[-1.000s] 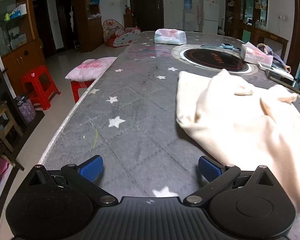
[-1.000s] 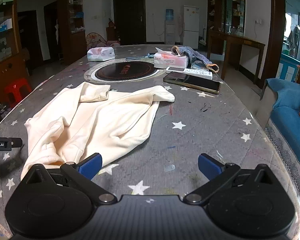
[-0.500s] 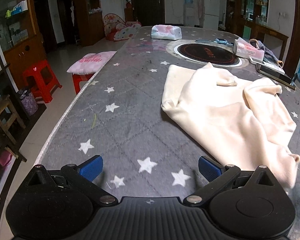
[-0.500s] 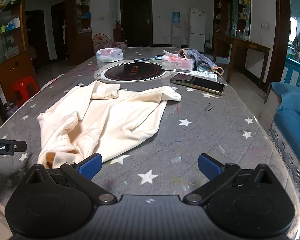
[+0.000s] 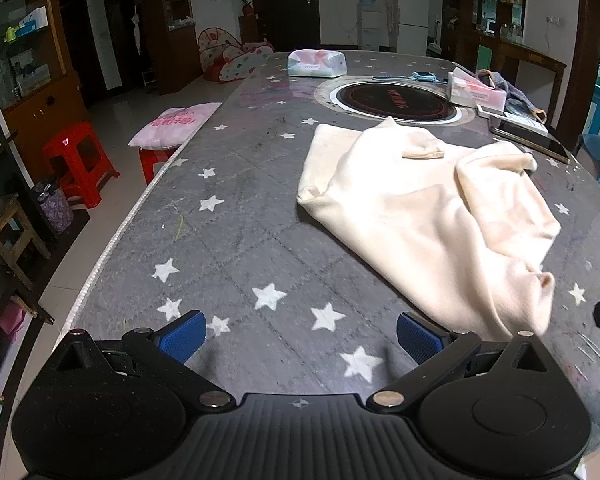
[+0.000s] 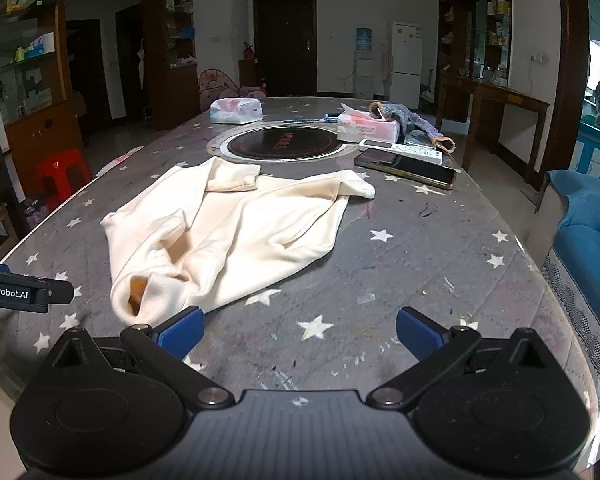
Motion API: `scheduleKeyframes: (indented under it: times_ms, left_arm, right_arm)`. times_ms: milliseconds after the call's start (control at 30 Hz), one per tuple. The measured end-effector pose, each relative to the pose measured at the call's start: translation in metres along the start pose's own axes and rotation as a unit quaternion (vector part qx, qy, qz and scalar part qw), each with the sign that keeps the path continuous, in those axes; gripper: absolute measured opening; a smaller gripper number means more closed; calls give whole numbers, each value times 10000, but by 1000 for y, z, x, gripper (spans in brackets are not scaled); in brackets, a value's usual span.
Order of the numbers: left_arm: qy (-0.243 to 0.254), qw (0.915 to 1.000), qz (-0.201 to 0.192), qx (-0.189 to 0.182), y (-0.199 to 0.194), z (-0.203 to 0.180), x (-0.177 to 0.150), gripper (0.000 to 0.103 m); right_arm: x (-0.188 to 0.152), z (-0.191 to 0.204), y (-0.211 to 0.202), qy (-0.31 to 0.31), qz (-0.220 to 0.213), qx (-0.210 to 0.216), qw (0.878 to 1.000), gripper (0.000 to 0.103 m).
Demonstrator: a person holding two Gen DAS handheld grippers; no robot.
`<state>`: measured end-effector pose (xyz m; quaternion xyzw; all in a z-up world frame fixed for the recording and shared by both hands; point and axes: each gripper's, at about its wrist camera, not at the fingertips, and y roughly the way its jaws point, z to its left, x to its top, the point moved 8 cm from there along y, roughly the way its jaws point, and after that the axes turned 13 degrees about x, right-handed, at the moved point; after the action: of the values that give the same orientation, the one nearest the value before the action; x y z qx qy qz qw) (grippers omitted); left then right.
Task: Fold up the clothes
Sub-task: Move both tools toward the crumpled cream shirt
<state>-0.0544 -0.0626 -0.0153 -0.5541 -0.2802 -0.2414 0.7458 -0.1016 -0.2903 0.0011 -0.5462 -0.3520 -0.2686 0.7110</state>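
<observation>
Lying crumpled: garment (image 6: 228, 236), btwn tongs

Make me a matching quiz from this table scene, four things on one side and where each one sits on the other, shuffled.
Things:
1. cream garment
2. phone
3. tissue pack
4. red stool

Places:
A. on the floor, left of the table
B. far end of the table, beyond the round cooktop
C. crumpled mid-table
D. right of the cooktop, beside the white remote

Pairs: 1-C, 2-D, 3-B, 4-A

both tongs (image 5: 300, 336) (image 6: 300, 334) drawn back from the cream garment (image 6: 228, 236), jaws unchanged
</observation>
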Motion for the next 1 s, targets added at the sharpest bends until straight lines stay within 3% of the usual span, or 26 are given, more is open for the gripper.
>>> scheduleKeyframes:
  times_ms: [600, 1000]
  left_arm:
    - [142, 9999, -39, 85, -21, -10, -12, 103]
    - [242, 9996, -57, 149, -26, -16, -13, 103]
  right_arm:
    - [-24, 14, 1, -79, 466, -62, 9989, 103]
    - [-25, 16, -1, -81, 491, -50, 9987, 103]
